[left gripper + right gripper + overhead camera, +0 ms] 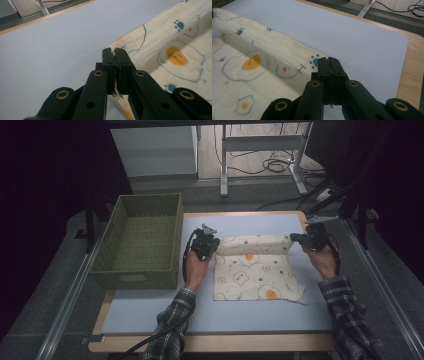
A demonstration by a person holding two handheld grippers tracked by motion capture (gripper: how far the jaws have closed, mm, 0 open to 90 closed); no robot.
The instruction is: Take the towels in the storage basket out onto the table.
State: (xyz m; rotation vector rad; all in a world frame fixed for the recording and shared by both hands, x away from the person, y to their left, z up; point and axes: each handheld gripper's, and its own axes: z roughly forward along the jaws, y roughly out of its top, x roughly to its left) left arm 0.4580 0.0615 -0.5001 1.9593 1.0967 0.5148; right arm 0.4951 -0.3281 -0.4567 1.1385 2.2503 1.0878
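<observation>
Both grippers are pinching the cloth's far edge, left gripper at nine o'clock, right gripper at three, lifting it off the table beside the basket.

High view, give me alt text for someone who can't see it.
Two hand-held grippers, left gripper and right gripper, pinch the far corners of a cream printed cloth and lift its far edge off a pale blue table. A green woven basket sits to the left.
</observation>
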